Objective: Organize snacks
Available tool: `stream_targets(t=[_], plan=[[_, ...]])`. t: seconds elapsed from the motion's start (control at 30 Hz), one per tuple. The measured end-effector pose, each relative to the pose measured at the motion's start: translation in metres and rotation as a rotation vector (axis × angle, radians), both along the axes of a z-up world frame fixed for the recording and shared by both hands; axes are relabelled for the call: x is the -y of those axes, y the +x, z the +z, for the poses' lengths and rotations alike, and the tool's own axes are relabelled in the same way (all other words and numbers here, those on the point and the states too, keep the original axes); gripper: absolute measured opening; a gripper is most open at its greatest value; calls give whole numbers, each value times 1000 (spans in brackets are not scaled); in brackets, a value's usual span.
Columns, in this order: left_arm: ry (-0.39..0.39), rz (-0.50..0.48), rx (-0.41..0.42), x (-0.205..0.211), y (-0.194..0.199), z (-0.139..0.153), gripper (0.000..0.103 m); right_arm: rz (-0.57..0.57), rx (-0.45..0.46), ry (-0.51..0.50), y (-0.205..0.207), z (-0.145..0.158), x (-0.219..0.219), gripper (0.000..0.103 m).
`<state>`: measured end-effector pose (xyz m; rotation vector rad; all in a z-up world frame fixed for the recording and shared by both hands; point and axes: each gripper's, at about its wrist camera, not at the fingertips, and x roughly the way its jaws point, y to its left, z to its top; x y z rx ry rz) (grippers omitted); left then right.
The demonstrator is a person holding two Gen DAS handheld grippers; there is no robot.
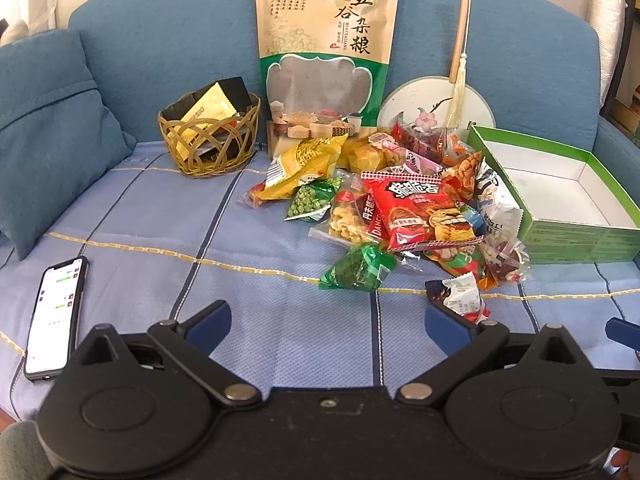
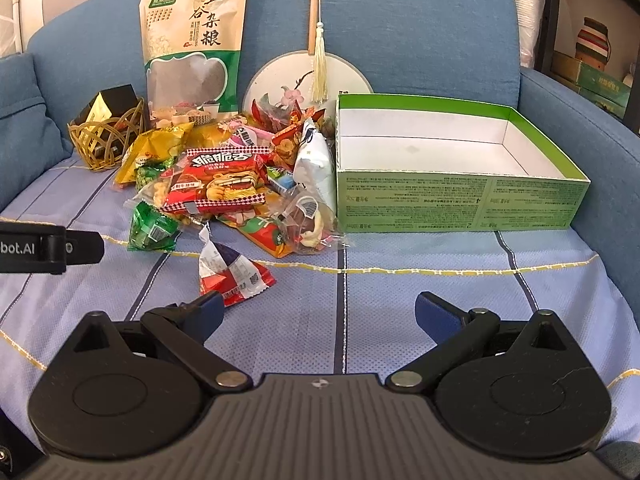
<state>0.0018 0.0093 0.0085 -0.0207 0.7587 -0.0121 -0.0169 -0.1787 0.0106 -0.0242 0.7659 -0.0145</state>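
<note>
Snack pile [image 1: 404, 200] heaped mid-seat on the sofa [image 2: 400, 20], just left of the open green box [image 2: 452, 168] near the right armrest. A small red-and-white packet [image 2: 232, 268] lies apart toward the front edge. Left gripper [image 1: 328, 320] and right gripper [image 2: 320, 312]: fingers spread wide, holding nothing.

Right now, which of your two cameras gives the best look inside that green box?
The right wrist view. There the green box sits almost straight ahead, showing its printed front wall and its bare white floor, with nothing in it. In the left wrist view the box sits at the right edge, seen at an angle and partly cropped.
</note>
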Motion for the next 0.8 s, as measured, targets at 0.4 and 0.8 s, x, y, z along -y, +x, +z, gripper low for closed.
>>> stream_targets(t=[0.4,0.8], plan=[[-1,-4,-4,0,2,-2,103,15,4,-1,-1,-2,-4,103],[-6,10,-19,-3,8,-6,103,82,-5,13,3,-9,-11,103]])
